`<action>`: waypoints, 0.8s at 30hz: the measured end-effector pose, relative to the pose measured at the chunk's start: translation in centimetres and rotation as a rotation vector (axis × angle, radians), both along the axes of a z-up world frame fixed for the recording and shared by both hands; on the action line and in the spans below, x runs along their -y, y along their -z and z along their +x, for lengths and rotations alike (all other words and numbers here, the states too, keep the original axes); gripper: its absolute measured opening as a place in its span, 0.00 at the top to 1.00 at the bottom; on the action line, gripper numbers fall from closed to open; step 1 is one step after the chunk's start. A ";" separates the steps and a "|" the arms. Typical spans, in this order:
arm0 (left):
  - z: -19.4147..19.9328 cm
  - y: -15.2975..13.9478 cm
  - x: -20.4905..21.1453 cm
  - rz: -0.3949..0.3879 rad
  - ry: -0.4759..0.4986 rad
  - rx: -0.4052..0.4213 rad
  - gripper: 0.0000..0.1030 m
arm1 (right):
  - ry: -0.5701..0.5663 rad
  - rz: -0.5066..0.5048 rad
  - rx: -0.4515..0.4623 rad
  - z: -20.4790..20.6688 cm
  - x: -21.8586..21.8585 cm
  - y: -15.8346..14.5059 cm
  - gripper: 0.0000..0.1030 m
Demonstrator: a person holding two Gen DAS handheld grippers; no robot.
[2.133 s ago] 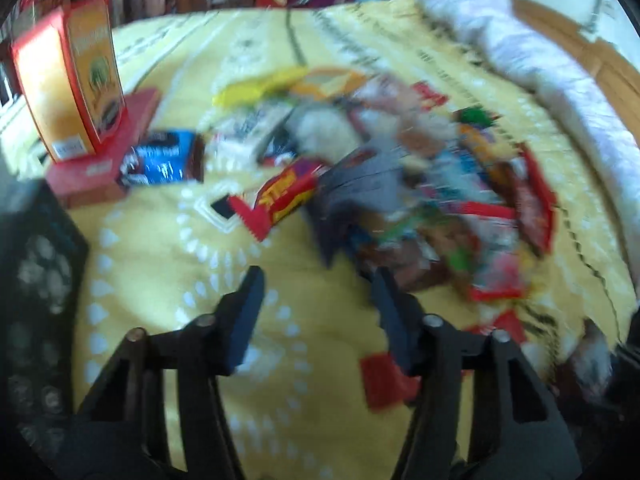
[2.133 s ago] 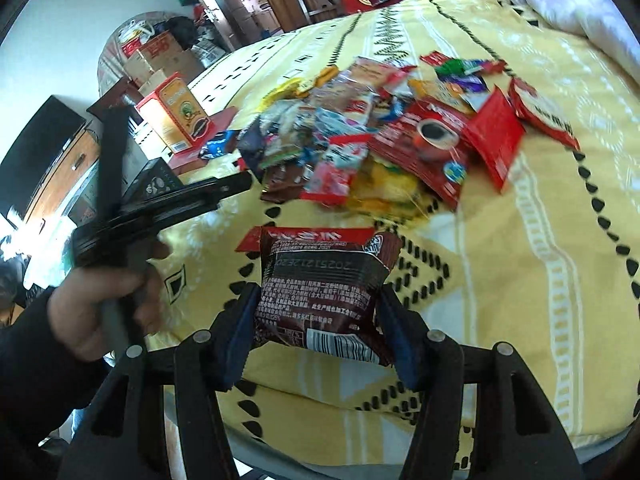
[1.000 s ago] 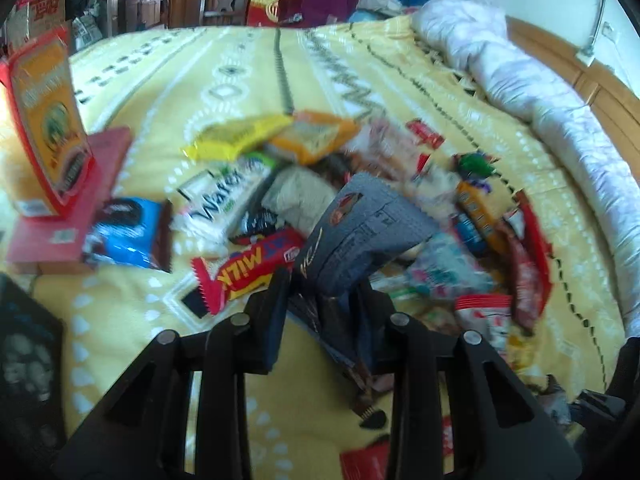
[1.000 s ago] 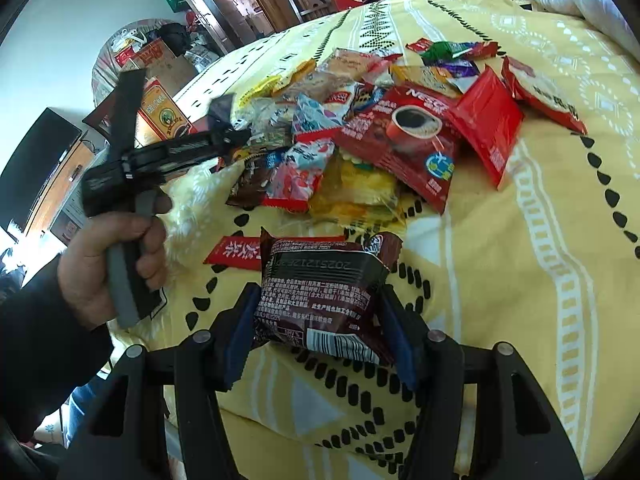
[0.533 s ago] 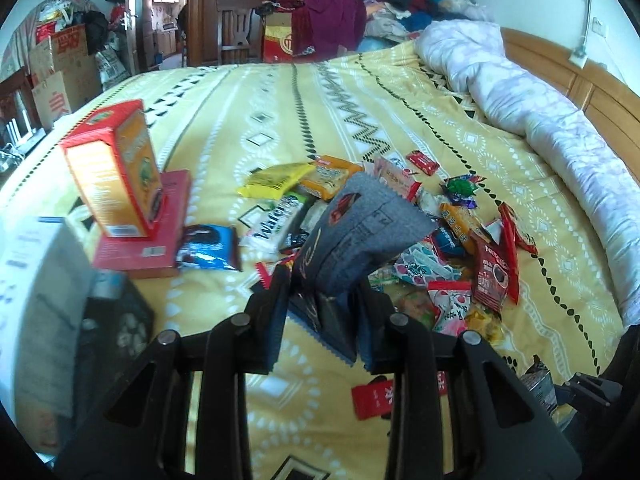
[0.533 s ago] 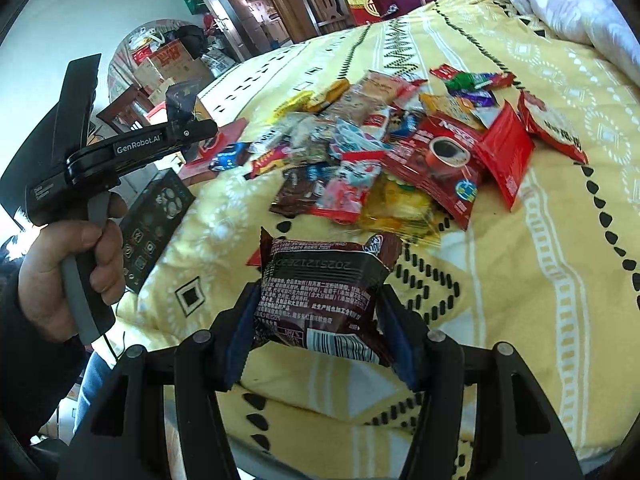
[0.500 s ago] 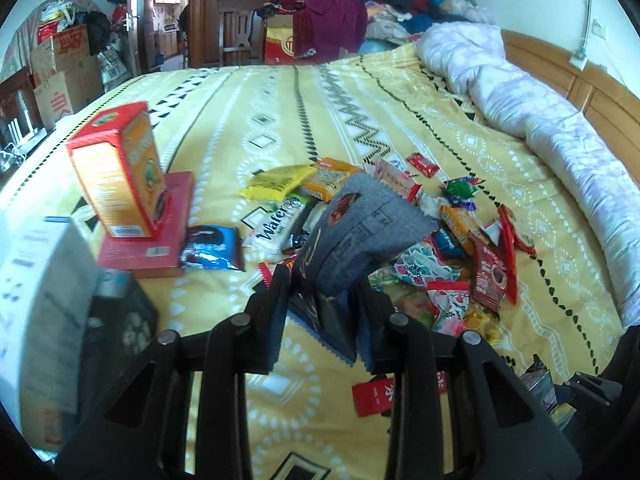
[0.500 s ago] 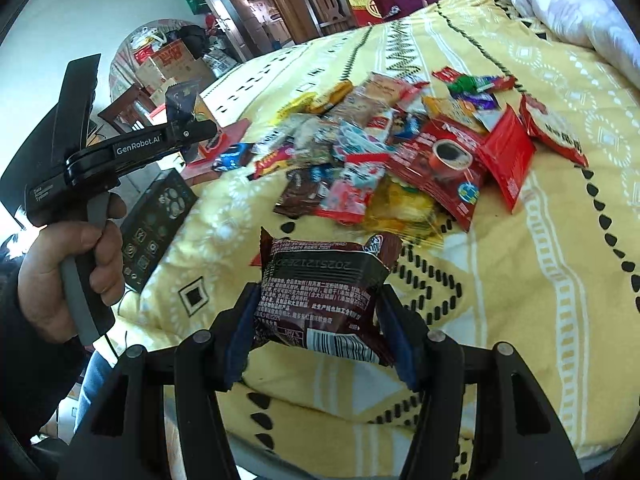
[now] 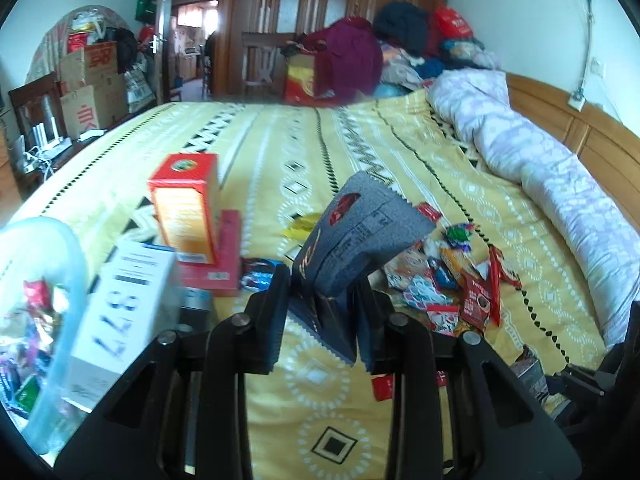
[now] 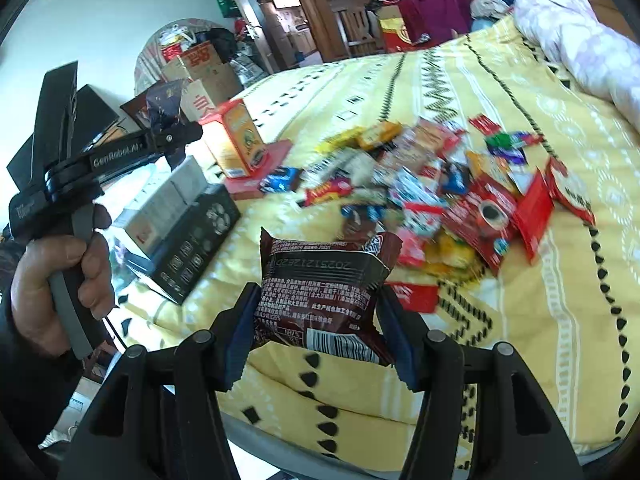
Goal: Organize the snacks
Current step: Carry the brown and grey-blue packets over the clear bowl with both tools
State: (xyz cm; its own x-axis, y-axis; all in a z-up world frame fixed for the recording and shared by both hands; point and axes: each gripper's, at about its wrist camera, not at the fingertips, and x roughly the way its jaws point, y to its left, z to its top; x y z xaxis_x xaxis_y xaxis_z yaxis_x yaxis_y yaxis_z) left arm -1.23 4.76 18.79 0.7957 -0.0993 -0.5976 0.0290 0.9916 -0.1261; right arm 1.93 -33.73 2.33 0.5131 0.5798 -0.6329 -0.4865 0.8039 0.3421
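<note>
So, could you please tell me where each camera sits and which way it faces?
Left wrist: on the left tool, looking along its fingers across the bed toward the wardrobe; it is shut on a grey packet.
Right wrist: on the right tool, facing the snack pile; it is shut on a brown packet, with the left hand in view.
Shared: the orange box.
</note>
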 end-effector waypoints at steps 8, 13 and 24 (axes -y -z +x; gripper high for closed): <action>-2.3 -2.4 -4.1 -0.006 -0.075 0.051 0.70 | -0.076 -0.010 0.101 1.1 -5.0 -5.4 0.40; -3.8 -3.5 -7.6 -0.006 -0.147 0.069 0.70 | -0.143 -0.007 0.153 1.2 -9.2 -8.3 0.40; -7.3 -6.1 -17.3 -0.020 -0.339 0.100 0.70 | -0.308 0.059 0.195 1.5 -19.7 -14.0 0.40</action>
State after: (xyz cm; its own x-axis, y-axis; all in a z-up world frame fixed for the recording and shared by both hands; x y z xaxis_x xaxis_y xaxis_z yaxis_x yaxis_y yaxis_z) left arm -8.49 22.05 24.85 0.8399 0.1696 -0.5155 -0.2883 0.9442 -0.1591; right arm 3.48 -14.06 16.34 0.4170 0.7582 -0.5012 -0.7630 0.5917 0.2602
